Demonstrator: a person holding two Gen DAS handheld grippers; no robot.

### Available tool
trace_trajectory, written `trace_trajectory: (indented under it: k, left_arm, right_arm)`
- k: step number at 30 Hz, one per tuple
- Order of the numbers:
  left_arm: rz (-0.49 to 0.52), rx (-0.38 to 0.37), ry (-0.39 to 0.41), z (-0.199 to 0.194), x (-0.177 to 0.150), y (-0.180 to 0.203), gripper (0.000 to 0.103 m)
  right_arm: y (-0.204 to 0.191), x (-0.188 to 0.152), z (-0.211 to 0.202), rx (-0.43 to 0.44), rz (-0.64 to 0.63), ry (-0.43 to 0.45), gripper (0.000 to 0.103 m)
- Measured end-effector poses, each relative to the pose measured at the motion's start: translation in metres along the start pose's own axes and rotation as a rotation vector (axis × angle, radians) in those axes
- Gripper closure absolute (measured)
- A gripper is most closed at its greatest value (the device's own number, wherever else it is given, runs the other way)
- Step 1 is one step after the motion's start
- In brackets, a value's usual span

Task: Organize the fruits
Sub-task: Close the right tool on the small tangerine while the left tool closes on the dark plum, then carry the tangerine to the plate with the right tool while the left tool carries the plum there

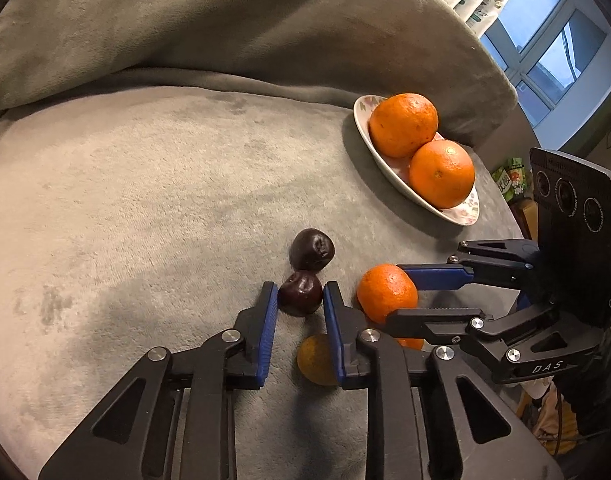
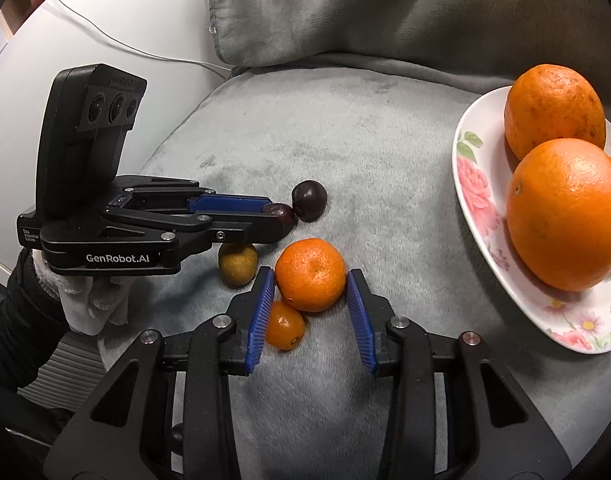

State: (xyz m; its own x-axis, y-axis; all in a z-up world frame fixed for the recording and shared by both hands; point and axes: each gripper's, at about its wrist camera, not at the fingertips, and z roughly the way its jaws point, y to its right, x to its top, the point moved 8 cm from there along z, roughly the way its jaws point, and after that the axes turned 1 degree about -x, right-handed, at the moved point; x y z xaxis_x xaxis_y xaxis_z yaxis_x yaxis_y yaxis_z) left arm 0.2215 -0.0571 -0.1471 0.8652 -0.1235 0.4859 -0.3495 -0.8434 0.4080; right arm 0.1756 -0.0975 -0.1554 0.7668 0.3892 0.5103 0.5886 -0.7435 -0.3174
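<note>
1. Covering the seat is a big grey plush blanket (image 1: 153, 200), soft enough that round fruit stays put on it.
2. Next comes the flowered plate (image 2: 481, 200), sitting at the far right of the seat. It looks like the home for the fruit.
3. Two big oranges (image 1: 441, 172) already sit on the plate, touching each other.
4. The right gripper (image 2: 310, 280) has its blue fingers (image 2: 261, 316) on both sides of a tangerine (image 2: 310, 274). They touch or nearly touch the peel, so I think it is just starting to grab it. The tangerine sits on the blanket.
5. The left gripper (image 1: 299, 298) has its fingers pressed on a dark plum (image 1: 300, 293), grasping it down on the blanket.
6. A second dark plum (image 1: 311, 249) lies just behind the first, touching it.
7. A small yellow-green fruit (image 2: 238, 263) lies under the left gripper. I cannot tell what kind it is.
8. A tiny orange kumquat (image 2: 284, 326) rests against the tangerine, right beside the right gripper's left finger. It might roll when the tangerine goes up.
</note>
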Motion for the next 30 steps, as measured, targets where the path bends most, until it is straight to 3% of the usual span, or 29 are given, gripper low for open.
trace_trajectory:
  k: [15,23,30]
  left_arm:
    - [-0.052,0.012,0.088,-0.015,-0.003,-0.005,0.082]
    - [-0.080,0.014,0.192,-0.035,0.002,0.001,0.082]
    - [-0.073,-0.020,0.227,-0.041,0.013,0.018,0.082]
  right_arm:
    - [0.000,0.001,-0.014,-0.031,-0.001,0.062,0.066]
    - [0.004,0.000,-0.044,-0.088,-0.005,0.137,0.066]
    - [0.017,-0.004,-0.078,-0.119,0.028,0.202,0.066]
